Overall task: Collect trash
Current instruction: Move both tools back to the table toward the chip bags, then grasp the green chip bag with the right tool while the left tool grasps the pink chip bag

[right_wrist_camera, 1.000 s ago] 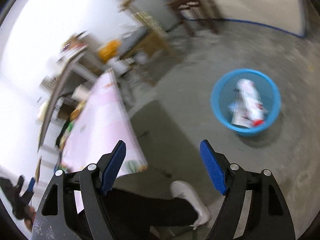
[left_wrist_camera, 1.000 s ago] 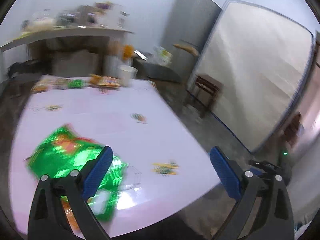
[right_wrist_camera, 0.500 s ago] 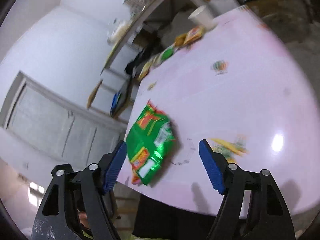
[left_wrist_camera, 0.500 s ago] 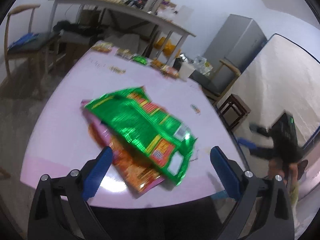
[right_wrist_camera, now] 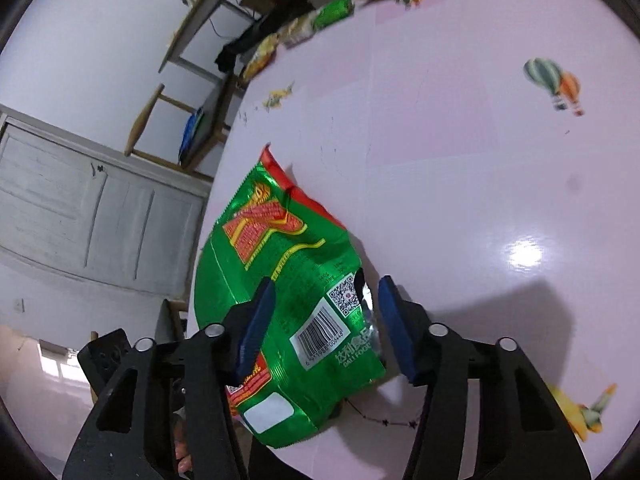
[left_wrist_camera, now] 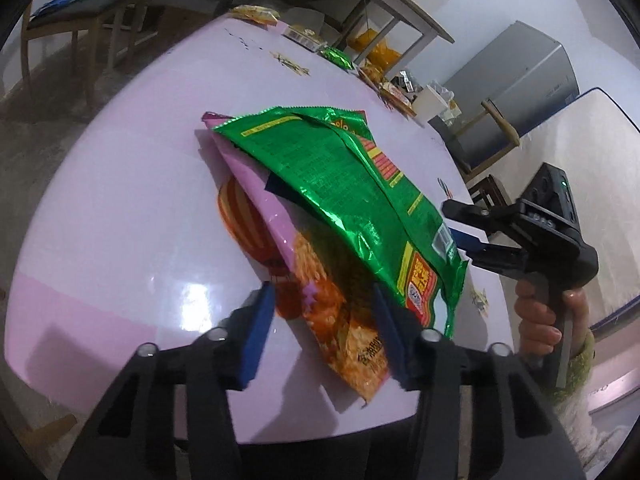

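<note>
The left gripper (left_wrist_camera: 324, 320) has just been narrowing its jaws and now straddles the near end of the orange-and-pink wrapper (left_wrist_camera: 336, 328), its blue pads (left_wrist_camera: 256, 332) not yet pressing on the foil; the right gripper (right_wrist_camera: 324, 320) has likewise been closing and brackets the barcode end of the green snack bag (right_wrist_camera: 280, 292), pads standing off it — so both sit half spread, neither one pinching anything. The green bag lies slantwise on top of the orange-and-pink wrapper, the two stacked near the front edge of the pale pink desk (left_wrist_camera: 120, 184). In the left wrist view the right gripper comes in from the side, held by a hand (left_wrist_camera: 540, 320) in a green cuff. Farther back, more packets (left_wrist_camera: 256, 14) line the desk's far edge, with a chair and a grey fridge (left_wrist_camera: 516, 80) beyond. This looks like the grasp stage of clearing litter, one piece per hand. Next, each pair of jaws needs to finish closing on its own wrapper before lifting — thin slippery foil could slide out, or the lower wrapper could drag the upper along.
</note>
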The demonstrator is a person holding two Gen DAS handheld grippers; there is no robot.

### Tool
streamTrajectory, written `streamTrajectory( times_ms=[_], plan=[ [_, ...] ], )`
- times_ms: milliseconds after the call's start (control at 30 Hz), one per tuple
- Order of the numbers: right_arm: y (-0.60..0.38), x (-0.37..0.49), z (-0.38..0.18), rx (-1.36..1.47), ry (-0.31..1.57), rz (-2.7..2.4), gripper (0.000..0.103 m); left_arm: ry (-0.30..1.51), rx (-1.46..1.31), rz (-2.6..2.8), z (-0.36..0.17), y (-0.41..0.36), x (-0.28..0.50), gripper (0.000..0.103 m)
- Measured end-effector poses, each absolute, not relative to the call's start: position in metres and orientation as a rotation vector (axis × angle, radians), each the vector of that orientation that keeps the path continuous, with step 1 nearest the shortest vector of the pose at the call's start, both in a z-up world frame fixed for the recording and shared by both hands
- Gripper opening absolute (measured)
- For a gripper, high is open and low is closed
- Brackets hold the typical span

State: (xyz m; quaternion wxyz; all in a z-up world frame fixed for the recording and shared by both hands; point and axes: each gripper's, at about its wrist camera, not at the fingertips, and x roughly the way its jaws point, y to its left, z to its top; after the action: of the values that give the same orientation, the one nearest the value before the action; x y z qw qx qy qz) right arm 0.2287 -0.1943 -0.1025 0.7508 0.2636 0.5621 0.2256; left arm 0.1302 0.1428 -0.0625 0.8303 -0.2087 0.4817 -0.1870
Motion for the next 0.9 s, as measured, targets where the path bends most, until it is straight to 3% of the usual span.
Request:
streamTrajectory(
  times_ms=[100, 133, 200, 500, 667, 767, 867, 900],
  plan=[
    [-0.195, 0.228, -0.109, 0.580, 1.256, 0.493, 0.029, 1.030, -0.431, -0.393, -0.065, 0.141, 0.133, 0.025],
    [-0.195, 0.228, -0.109, 0.587, 1.260, 0.494, 0.027, 1.033, -0.435, -0.392, -0.065, 0.141, 0.134, 0.023],
    [-0.198, 0.224, -0.109, 0.593, 1.259, 0.487, 0.010, 1.034, -0.441, -0.390, -0.066, 0.139, 0.136, 0.020],
    [-0.222, 0.194, -0.096, 0.560, 1.178, 0.398, 0.002, 0.999, -0.418, -0.432, -0.054, 0.126, 0.131, 0.015],
    [-0.260, 0.166, -0.090, 0.581, 1.093, 0.249, 0.002, 0.959, -0.360, -0.457, -0.041, 0.112, 0.127, 0.014],
    [-0.275, 0.153, -0.091, 0.567, 1.062, 0.161, 0.009, 0.958, -0.345, -0.471, -0.039, 0.105, 0.127, 0.014],
    [-0.295, 0.133, -0.085, 0.545, 1.002, 0.064, 0.040, 0.965, -0.334, -0.479, -0.039, 0.099, 0.127, 0.014],
    [-0.296, 0.129, -0.081, 0.539, 0.980, 0.047, 0.040, 0.972, -0.335, -0.481, -0.040, 0.098, 0.128, 0.014]
  ],
)
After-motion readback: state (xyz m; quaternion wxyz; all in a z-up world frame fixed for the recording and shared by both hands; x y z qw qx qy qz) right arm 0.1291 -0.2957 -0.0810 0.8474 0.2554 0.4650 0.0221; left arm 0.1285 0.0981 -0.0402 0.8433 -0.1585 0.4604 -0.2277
